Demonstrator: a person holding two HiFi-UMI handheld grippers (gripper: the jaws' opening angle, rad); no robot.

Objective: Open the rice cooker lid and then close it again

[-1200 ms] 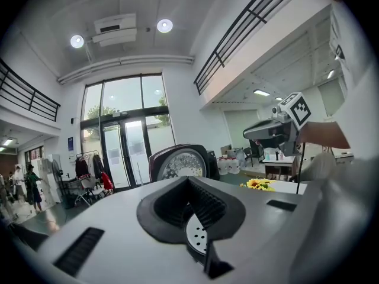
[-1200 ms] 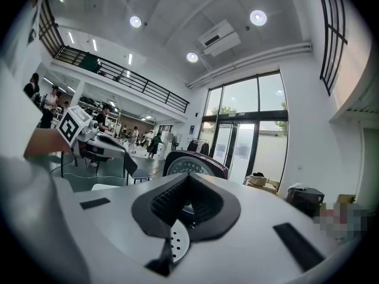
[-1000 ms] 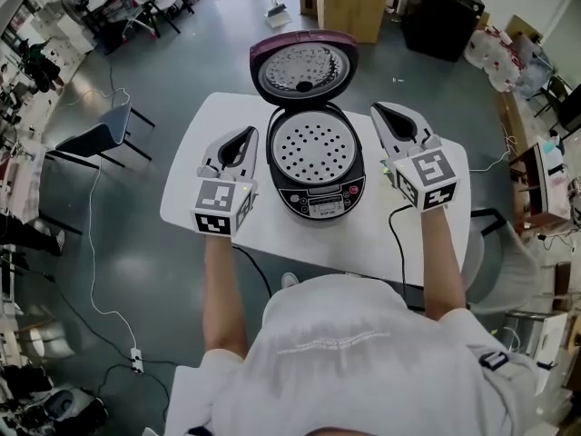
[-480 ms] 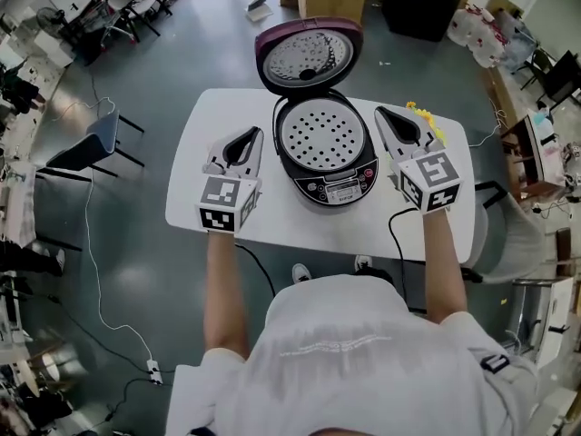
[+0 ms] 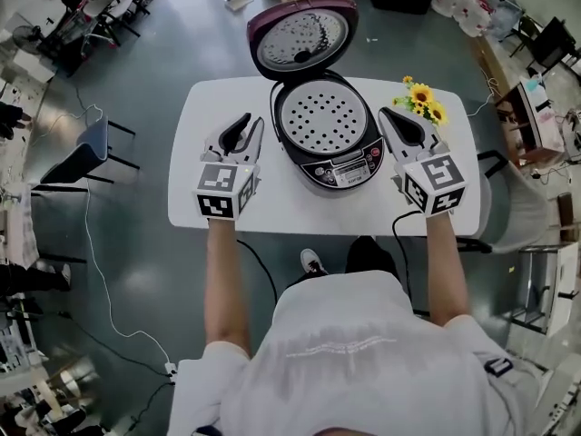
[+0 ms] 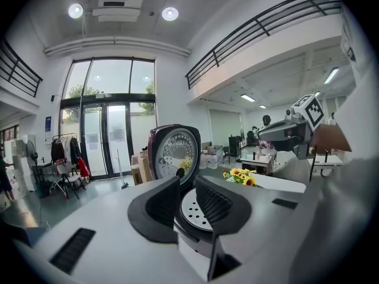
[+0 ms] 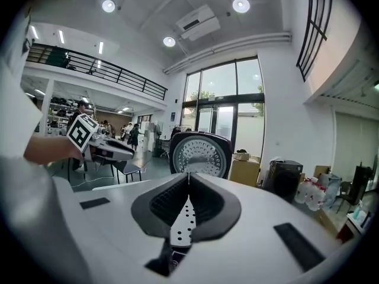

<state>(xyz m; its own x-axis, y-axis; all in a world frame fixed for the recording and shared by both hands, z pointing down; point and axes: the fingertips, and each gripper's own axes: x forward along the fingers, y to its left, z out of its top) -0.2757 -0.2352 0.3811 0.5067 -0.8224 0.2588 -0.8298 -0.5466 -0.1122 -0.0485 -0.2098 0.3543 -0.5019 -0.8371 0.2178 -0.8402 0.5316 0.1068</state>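
Observation:
The rice cooker [image 5: 328,136] stands on the white table [image 5: 214,105] with its maroon lid [image 5: 300,39] swung up and back, so the perforated inner plate shows. My left gripper [image 5: 248,122] hovers just left of the cooker body. Its jaws are opening with a narrow gap and nothing between them. In the left gripper view the left gripper [image 6: 188,183] points at the lid [image 6: 173,152]. My right gripper [image 5: 385,113] hovers at the cooker's right side, shut and empty. In the right gripper view the right gripper [image 7: 188,176] faces the lid [image 7: 201,153].
A bunch of sunflowers [image 5: 423,99] lies at the table's far right corner, behind the right gripper. A black cable [image 5: 398,236] hangs off the near edge. A chair [image 5: 83,149] stands left of the table, and boxes and bins line the far wall.
Both grippers have sunk a little beside the cooker. The left jaws have parted from shut to a narrow gap. The lid stays up.

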